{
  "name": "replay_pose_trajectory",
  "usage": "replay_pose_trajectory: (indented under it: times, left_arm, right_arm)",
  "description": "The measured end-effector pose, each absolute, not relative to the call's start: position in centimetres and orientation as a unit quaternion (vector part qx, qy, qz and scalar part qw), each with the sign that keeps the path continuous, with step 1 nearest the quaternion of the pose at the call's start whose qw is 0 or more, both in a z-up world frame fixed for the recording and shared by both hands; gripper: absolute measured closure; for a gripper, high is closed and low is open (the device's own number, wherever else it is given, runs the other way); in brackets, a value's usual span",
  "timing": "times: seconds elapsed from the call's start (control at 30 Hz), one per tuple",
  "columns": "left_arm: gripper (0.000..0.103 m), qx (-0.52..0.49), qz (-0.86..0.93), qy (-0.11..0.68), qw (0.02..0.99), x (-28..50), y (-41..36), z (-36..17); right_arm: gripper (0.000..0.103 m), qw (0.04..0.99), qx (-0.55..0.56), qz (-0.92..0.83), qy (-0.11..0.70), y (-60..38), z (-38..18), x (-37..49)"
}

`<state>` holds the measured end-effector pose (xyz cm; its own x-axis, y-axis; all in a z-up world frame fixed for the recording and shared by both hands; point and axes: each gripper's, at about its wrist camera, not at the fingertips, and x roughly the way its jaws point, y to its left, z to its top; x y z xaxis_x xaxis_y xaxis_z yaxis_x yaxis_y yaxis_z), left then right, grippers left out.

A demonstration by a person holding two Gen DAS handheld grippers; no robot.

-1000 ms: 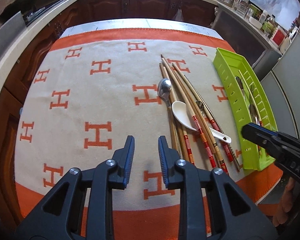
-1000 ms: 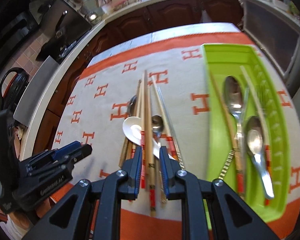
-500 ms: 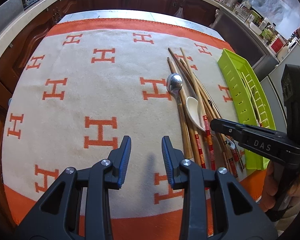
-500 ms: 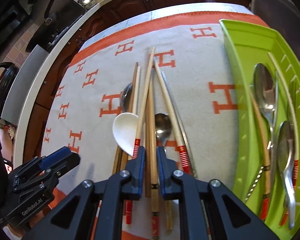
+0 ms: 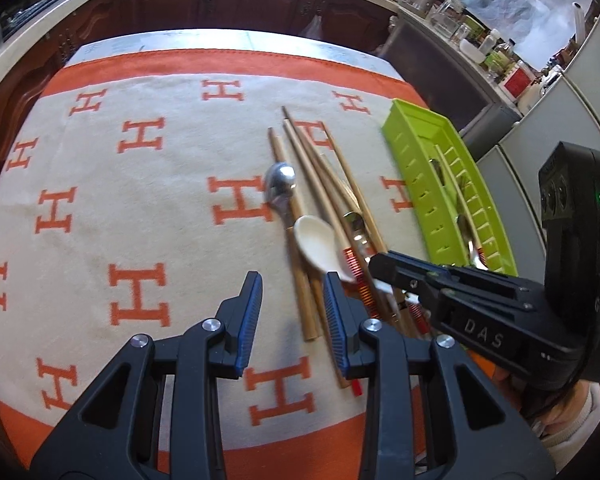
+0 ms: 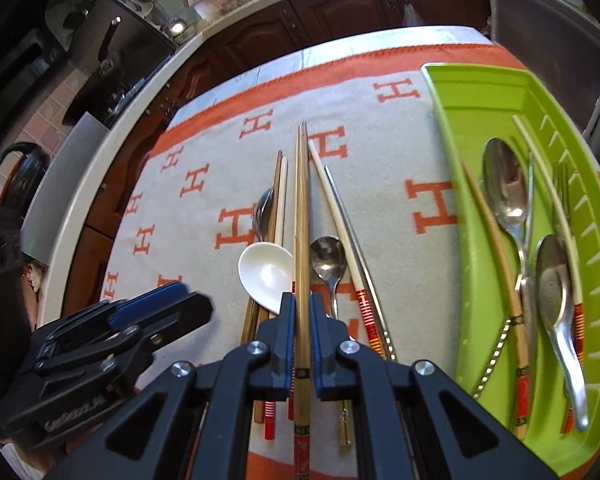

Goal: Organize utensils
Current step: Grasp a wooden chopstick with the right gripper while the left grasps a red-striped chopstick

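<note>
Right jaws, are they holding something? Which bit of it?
Yes. The right gripper is shut on brown chopsticks, gripping them near the patterned handle end, tips pointing away. The left gripper holds nothing.

Left of the utensil pile (image 5: 320, 216), the patterned cloth (image 5: 120, 200) on the desk lies bare and open to a passing tool. Right of the pile, a narrow strip of cloth separates it from the green tray (image 6: 460, 152), whose raised wall bars that side. The tray's far end is free; spoons (image 6: 508, 196) and chopsticks crowd its near half.
</note>
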<state>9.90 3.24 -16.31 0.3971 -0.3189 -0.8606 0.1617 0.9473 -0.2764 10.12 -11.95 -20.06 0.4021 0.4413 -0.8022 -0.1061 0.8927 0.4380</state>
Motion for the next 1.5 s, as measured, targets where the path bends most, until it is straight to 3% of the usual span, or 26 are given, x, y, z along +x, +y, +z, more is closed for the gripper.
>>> replay_pose_trajectory:
  times: [0.27, 0.4, 0.8, 1.1, 1.5]
  left_arm:
    - [0.075, -0.105, -0.171, 0.548, 0.812, 12.8, 1.3, -17.2]
    - [0.090, -0.129, -0.178, 0.572, 0.791, 14.1, 0.3, -18.6]
    - [0.091, -0.133, -0.159, 0.615, 0.760, 15.9, -2.5, -22.2]
    - [0.098, -0.128, -0.135, 0.613, 0.768, 15.7, -3.0, -22.1]
    - [0.098, -0.133, -0.132, 0.616, 0.765, 14.9, -2.5, -21.9]
  right_arm:
    - [0.097, 0.828, 0.190, 0.161, 0.503, -14.3, -19.3, 9.2]
    - [0.097, 0.831, 0.198, 0.157, 0.495, -15.4, -19.1, 8.7]
    - [0.097, 0.836, 0.221, 0.168, 0.472, -17.4, -18.5, 7.6]
    - [0.097, 0.836, 0.234, 0.170, 0.466, -18.6, -18.6, 7.0]
    - [0.097, 0.834, 0.242, 0.177, 0.463, -19.2, -18.7, 6.5]
